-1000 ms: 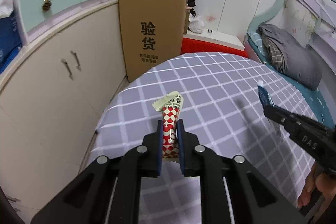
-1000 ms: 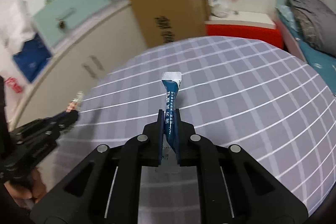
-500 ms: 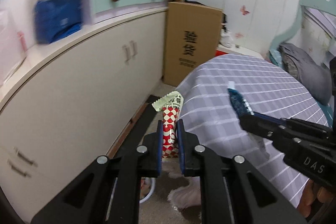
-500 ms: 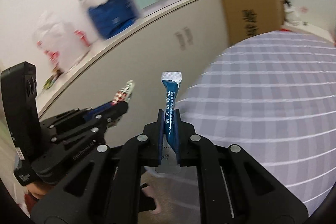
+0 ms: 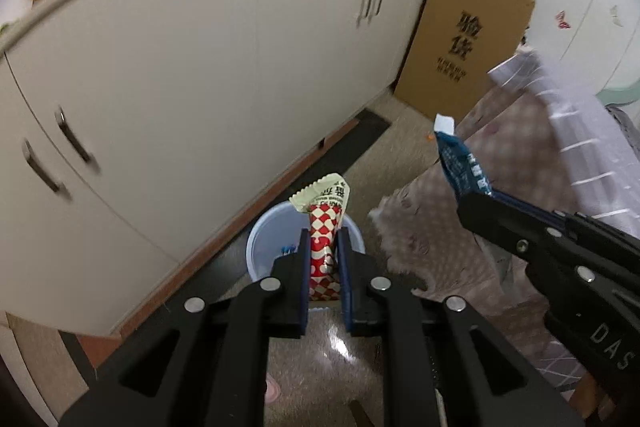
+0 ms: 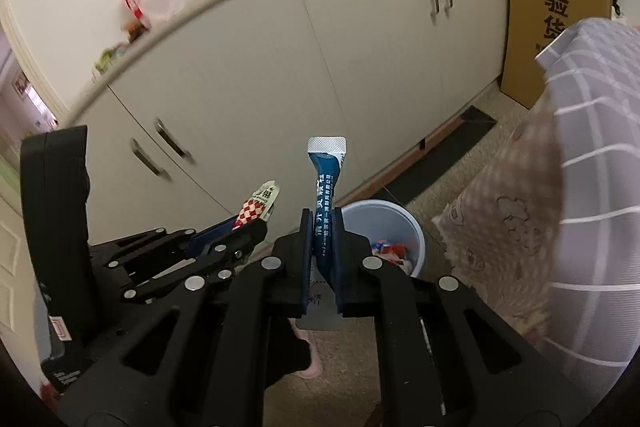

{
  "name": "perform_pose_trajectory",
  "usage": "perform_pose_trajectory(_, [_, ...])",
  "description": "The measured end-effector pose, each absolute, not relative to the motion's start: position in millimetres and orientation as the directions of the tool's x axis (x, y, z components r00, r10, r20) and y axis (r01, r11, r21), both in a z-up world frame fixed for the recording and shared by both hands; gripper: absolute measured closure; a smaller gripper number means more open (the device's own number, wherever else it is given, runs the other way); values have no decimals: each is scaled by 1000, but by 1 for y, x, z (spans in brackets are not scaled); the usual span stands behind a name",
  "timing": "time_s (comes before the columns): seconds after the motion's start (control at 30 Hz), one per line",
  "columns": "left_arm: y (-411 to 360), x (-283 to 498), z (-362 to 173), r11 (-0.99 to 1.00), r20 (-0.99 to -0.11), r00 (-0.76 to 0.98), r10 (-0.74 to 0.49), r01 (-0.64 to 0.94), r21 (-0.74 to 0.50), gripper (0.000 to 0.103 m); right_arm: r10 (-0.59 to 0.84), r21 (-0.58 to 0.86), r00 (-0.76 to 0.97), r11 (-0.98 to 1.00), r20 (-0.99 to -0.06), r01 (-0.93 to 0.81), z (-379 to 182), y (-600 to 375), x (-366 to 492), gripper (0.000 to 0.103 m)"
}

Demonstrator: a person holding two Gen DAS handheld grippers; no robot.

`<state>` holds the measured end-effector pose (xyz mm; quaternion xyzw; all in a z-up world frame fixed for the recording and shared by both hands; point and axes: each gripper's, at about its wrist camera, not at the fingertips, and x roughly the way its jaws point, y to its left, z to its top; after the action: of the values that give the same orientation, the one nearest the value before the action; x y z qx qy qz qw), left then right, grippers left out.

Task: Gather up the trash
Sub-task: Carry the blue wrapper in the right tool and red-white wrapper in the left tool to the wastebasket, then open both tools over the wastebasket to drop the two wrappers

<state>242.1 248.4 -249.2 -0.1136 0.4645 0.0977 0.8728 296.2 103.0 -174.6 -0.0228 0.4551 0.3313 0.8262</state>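
My left gripper (image 5: pixel 325 239) is shut on a red-and-white checked wrapper (image 5: pixel 322 227) and holds it above a pale blue trash bin (image 5: pixel 260 251) on the floor. My right gripper (image 6: pixel 322 223) is shut on a blue sachet (image 6: pixel 325 187) with a white end. The bin (image 6: pixel 384 223) lies just right of it and holds some trash. The right gripper with the sachet (image 5: pixel 460 167) also shows at the right of the left wrist view. The left gripper with the checked wrapper (image 6: pixel 256 205) shows at the left of the right wrist view.
A long beige cabinet (image 5: pixel 200 67) runs behind the bin. A cardboard box (image 5: pixel 464 39) leans at its far end. The table's checked cloth (image 6: pixel 592 187) hangs at the right. A pink slipper (image 6: pixel 310 359) lies on the floor.
Both grippers have swung left, off the table and down toward the floor. The trash bin has come into view under them. Both still hold their wrappers.
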Motion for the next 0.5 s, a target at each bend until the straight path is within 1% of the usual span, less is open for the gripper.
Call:
perform_pose_trajectory(0.27, [254, 272, -286, 947, -861, 508, 25, -289, -142, 91, 452, 200, 408, 826, -793, -527, -211, 104, 318, 94])
perform_pose_trajectory(0.33, [256, 283, -291, 944, -864, 504, 15, -293, -154, 90, 424, 160, 438, 838, -792, -522, -214, 102, 321, 94])
perform_pose_trajectory(0.43, [260, 296, -295, 937, -860, 510, 7, -303, -173, 88, 415, 143, 459, 843, -786, -518, -220, 103, 326, 94])
perform_pose_trajectory(0.47, [261, 299, -295, 935, -860, 510, 3, -306, -178, 79, 412, 140, 464, 846, -784, -514, -222, 102, 328, 94])
perform_pose_trajectory(0.5, [263, 302, -296, 931, -861, 509, 4, -316, -183, 60, 411, 141, 466, 848, -784, -512, -223, 102, 330, 94])
